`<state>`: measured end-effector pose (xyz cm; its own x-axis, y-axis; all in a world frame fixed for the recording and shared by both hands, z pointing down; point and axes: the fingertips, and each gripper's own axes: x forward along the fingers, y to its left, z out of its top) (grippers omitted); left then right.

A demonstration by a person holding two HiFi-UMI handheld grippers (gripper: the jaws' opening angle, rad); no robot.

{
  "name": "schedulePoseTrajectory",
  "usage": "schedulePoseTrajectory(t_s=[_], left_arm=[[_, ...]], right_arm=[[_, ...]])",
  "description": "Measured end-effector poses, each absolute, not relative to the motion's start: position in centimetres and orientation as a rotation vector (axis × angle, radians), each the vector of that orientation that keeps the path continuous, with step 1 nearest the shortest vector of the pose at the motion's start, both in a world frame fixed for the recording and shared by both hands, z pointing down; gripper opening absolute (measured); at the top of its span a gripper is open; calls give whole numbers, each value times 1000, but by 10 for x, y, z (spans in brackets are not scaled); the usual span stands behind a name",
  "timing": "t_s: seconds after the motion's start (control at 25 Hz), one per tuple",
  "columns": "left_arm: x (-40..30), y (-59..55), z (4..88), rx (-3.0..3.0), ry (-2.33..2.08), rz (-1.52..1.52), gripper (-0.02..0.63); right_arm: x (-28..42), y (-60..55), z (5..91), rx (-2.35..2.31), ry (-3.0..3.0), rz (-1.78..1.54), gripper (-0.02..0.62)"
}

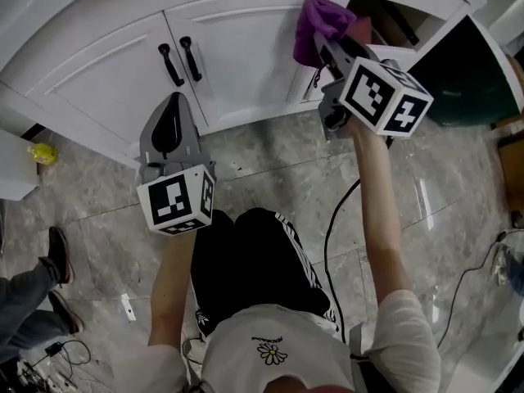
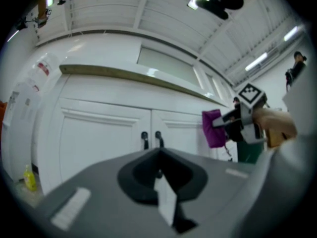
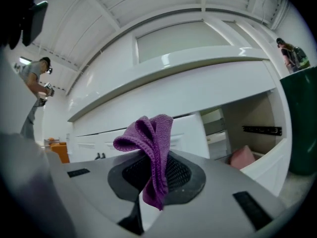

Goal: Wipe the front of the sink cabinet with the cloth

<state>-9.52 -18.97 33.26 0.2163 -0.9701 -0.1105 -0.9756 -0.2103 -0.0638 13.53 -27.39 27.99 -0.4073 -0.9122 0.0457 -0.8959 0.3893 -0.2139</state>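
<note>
Pinching cloth [image 3: 154, 148], R tongs [image 3: 147, 185] (bunched), nr cabinet [image 1: 237, 56]

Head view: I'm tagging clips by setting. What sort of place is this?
Probably a kitchen mock-up in a large hall: white sink cabinet, marble-look tiled floor, high ribbed ceiling with strip lights.

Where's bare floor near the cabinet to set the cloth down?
Bare tiles below the cabinet doors, between the left gripper and the cloth in the right gripper. Crowded: yellow object and shoes left, cable and green bin right.
</note>
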Motion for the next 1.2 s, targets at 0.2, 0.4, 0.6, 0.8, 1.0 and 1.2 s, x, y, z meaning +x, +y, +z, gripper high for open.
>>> schedulePoseTrajectory(t_s=[0.2, 0.4, 0.6, 0.8, 1.0, 1.2], left_arm=[[-107, -184, 339, -2337, 1927, 85, 5], [-116, -177, 336, -2319, 1942, 107, 5], [-122, -176, 339, -2308, 1956, 111, 5], [-121, -177, 339, -2309, 1959, 114, 5], [-117, -180, 346, -2332, 1963, 112, 5], [-116, -181, 350, -2334, 1965, 102, 5]], right_arm=[[28, -250, 301, -1380, 2748, -264, 52], [-28, -256, 322, -1287, 2782, -328, 52], [-44, -268, 324, -1298, 2763, -340, 52], [-42, -276, 330, -1331, 2776, -319, 52], [-23, -284, 332, -1388, 2760, -304, 52], [10, -290, 335, -1470, 2737, -255, 52]])
